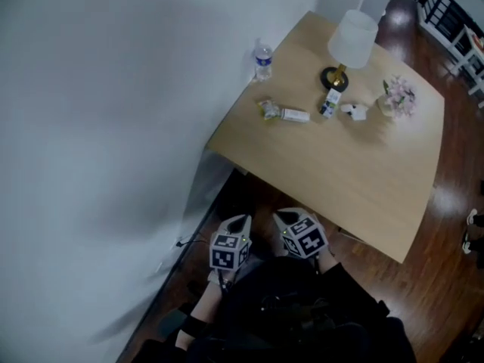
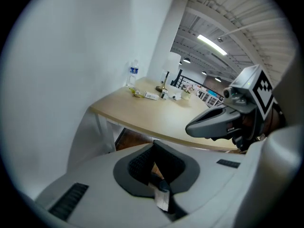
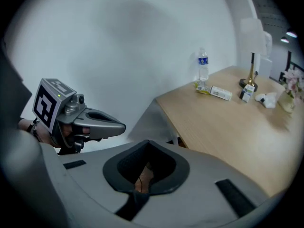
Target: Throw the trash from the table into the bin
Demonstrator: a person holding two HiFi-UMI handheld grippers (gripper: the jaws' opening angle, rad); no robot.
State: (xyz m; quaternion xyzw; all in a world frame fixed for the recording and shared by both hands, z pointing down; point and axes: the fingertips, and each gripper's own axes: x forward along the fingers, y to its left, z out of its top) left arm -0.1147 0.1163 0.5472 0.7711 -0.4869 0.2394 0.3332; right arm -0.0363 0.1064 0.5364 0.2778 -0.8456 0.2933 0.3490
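On the far half of the wooden table (image 1: 363, 180) lie a crumpled wrapper (image 1: 268, 110), a white packet (image 1: 295, 115), a small carton (image 1: 330, 102) and a crumpled white tissue (image 1: 354, 111). Both grippers hang well short of the table's near edge, low in the head view and side by side. My left gripper (image 1: 240, 223) has its jaws shut with nothing in them, and so does my right gripper (image 1: 284, 218). The left gripper view shows its own shut jaws (image 2: 154, 167), with the litter (image 2: 145, 95) far off. The right gripper view shows shut jaws (image 3: 142, 175) and the packet (image 3: 221, 92).
A water bottle (image 1: 262, 59) stands at the table's left corner by the white wall (image 1: 113, 127). A white-shaded lamp (image 1: 352, 40) and a small pot of flowers (image 1: 398, 97) stand behind the litter. Dark wooden floor (image 1: 454, 225) surrounds the table; chairs (image 1: 454, 21) stand at the far right.
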